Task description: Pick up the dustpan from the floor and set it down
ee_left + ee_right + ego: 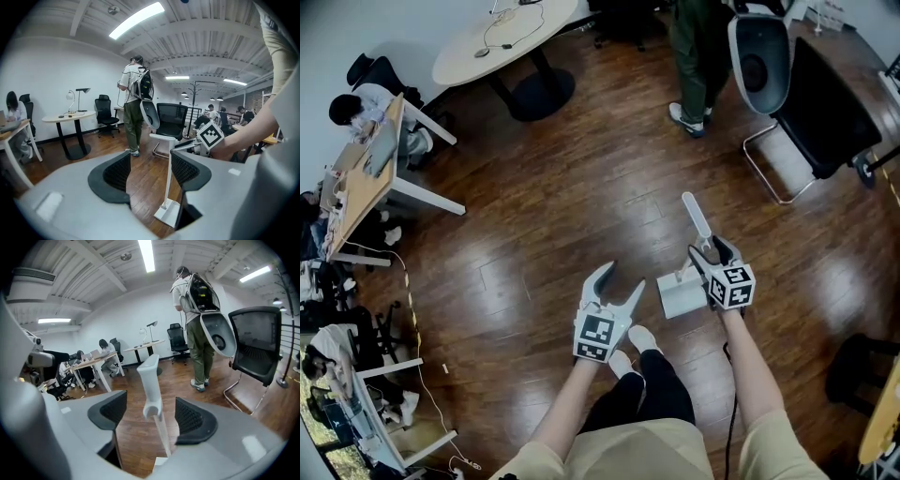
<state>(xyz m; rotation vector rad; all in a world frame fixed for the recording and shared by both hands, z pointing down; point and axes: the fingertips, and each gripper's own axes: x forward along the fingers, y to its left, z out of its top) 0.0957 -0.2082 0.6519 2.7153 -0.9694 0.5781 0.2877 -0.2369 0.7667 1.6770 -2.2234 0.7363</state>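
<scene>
Seemingly set down already, with dustpan (pixel 678 298) upright on floor (pixel 534 216), handle (pixel 151 380) loose between parted, unpressing jaws of right gripper (pixel 713 253), left gripper (pixel 622 277) agape and empty nearby, leaving only to draw clear.

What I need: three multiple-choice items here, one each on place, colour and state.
1. The dustpan has its handle: A between the right gripper's jaws; B on the round table; C under the chair.
2. The dustpan is: A red; B white; C black.
3. The right gripper's jaws are: A clamped on the handle; B apart, clear of it; C out of view.
A: the right gripper view shows it there. B: pan and handle are white. B: floor shows either side of the handle.
</scene>
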